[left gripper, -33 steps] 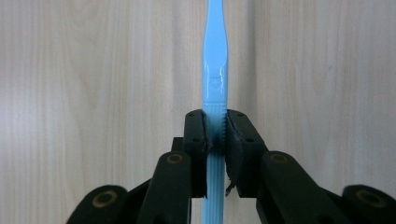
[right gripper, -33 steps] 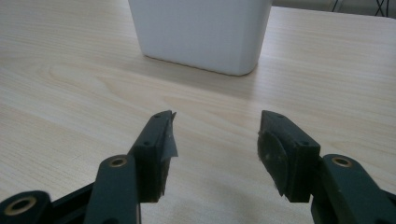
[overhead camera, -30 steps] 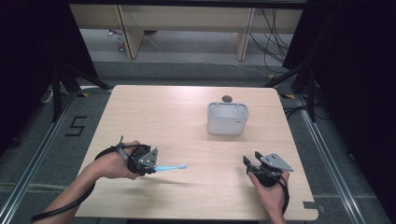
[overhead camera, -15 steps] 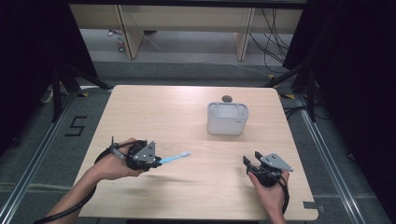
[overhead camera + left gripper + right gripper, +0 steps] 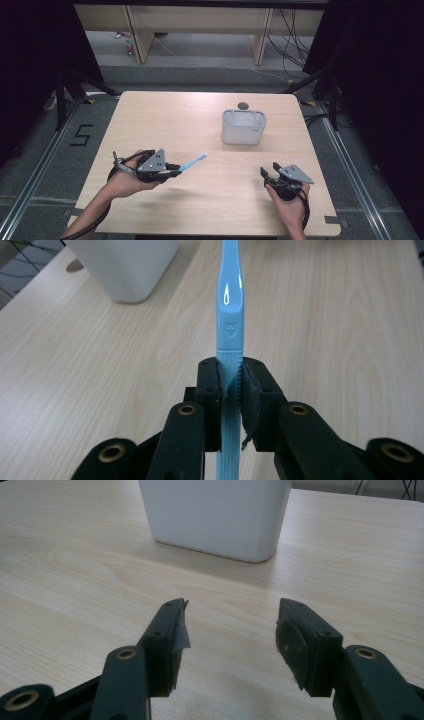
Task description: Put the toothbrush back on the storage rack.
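The left claw (image 5: pixel 172 172) is clamped on the ribbed handle end of a light blue toothbrush (image 5: pixel 192 162), and the brush sticks out past the jaws over the near left part of the pale wooden tabletop (image 5: pixel 175 120), its bristle end raised a little and aimed toward the far right. In the left gripper view the two black jaws press on the toothbrush (image 5: pixel 229 305) from both sides, with the shaft running straight up between them. A white rectangular holder (image 5: pixel 243 126) stands upright toward the far right of the tabletop, well apart from the brush tip, and a small round dark spot (image 5: pixel 243 105) sits just behind it at the far edge. The right claw (image 5: pixel 267 175) rests low near the front right corner, its jaws spread wide with nothing between them; in the right gripper view the holder (image 5: pixel 215 515) stands straight ahead of that claw (image 5: pixel 230 630).
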{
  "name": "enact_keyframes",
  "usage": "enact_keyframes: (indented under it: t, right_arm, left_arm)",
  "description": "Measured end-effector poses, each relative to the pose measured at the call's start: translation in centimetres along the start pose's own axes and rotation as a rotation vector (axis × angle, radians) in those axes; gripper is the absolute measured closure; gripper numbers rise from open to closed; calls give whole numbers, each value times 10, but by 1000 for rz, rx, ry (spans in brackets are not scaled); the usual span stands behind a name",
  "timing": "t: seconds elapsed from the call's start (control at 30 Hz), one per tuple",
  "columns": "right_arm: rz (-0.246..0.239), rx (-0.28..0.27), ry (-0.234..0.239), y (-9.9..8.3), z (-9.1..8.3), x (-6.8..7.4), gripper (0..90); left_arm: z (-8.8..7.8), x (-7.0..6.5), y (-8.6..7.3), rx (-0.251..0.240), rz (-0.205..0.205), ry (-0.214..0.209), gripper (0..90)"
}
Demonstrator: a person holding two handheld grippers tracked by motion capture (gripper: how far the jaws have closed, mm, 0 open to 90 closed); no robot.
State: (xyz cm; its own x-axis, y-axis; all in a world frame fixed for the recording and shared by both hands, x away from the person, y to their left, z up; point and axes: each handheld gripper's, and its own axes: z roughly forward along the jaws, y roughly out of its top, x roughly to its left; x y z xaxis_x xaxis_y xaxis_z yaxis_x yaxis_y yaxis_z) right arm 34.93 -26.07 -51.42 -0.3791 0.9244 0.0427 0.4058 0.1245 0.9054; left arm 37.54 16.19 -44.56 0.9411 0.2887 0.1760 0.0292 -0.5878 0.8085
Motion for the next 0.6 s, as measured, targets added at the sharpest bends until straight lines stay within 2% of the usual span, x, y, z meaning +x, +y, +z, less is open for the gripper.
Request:
enact_keyframes:
  t: [0.07, 0.1, 0.13, 0.17, 0.23, 0.27, 0.33, 0.37, 0.4, 0.5, 0.6]
  right_arm:
    - [0, 1, 2, 0, 0, 0, 462]
    - [36, 10, -9, 0, -1, 3, 462]
    - [-33, 8, -20, 1, -1, -1, 462]
    - [-30, 8, -18, 1, -1, 0, 463]
    - [-30, 11, -19, 1, -1, 0, 463]
    - [-16, 17, -11, 1, 0, 0, 463]
    - [-32, 11, -23, 1, 0, -1, 463]
    - [-8, 17, -12, 1, 0, 0, 462]
    - [-21, 19, -21, 1, -1, -1, 462]
    - [-1, -1, 10, 0, 1, 0, 461]
    - [6, -1, -7, 0, 0, 1, 461]
  left_arm:
    - [1, -1, -1, -10, -6, 5, 787]
    - [2, -2, -2, -22, -18, 7, 786]
    - [2, -2, -2, -31, -19, 8, 786]
    - [3, -3, -3, -41, -33, 8, 786]
    - [4, -4, -4, -42, -36, 0, 786]
    - [8, -6, -5, -58, -52, -2, 786]
    - [12, -9, -7, -83, -61, 8, 786]
    - [14, -10, -8, -96, -74, 1, 786]
    - [15, -12, -8, -113, -78, 12, 786]
    - [17, -14, -9, -144, -116, 17, 787]
    - [18, -14, -11, -182, -158, 19, 786]
